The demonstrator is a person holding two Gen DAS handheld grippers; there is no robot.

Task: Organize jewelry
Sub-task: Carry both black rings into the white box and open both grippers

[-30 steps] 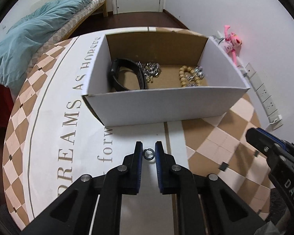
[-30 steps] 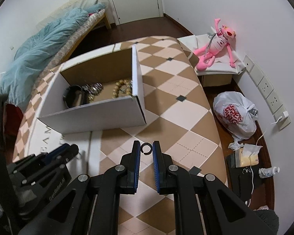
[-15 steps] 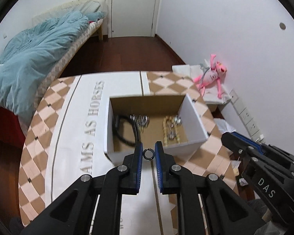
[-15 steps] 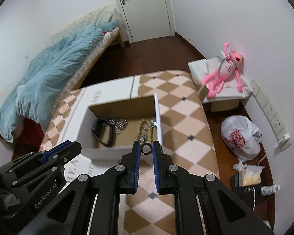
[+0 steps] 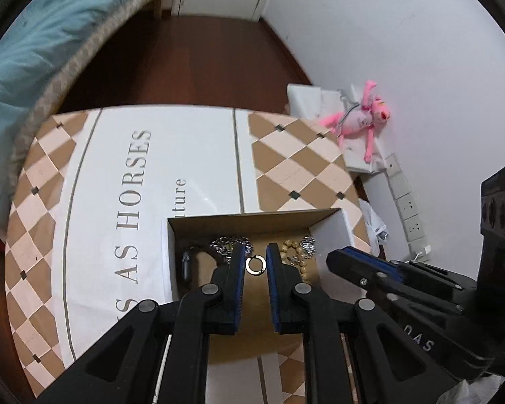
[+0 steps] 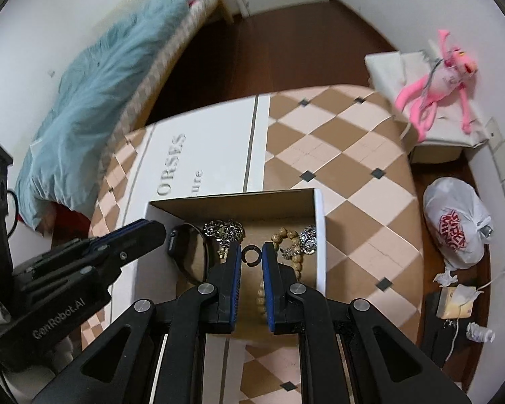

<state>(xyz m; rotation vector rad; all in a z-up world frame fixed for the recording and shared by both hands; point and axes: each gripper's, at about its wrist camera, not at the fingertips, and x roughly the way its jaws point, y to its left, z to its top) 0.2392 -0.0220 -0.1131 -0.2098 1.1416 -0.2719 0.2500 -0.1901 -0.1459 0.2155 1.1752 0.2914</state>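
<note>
My left gripper (image 5: 256, 264) is shut on a small silver ring (image 5: 256, 264) and hangs over the open cardboard box (image 5: 252, 222). My right gripper (image 6: 251, 256) is shut on a small dark ring (image 6: 251, 256) over the same box (image 6: 320, 235). Inside the box lie a black watch (image 6: 188, 252), a silver chain (image 6: 224, 229), a wooden bead bracelet (image 6: 286, 239) and a silver piece (image 6: 308, 237). The right gripper shows at the right of the left wrist view (image 5: 387, 279); the left gripper shows at the left of the right wrist view (image 6: 118, 245).
The box stands on a table with a checkered and lettered cloth (image 5: 144, 181). A bed with a blue blanket (image 6: 94, 94) is to the left. A pink plush toy (image 6: 437, 80) and a white plastic bag (image 6: 454, 225) are at the right by the wall.
Both grippers, each still holding its ring, have moved forward and over the box; the box now lies directly below the fingertips.
</note>
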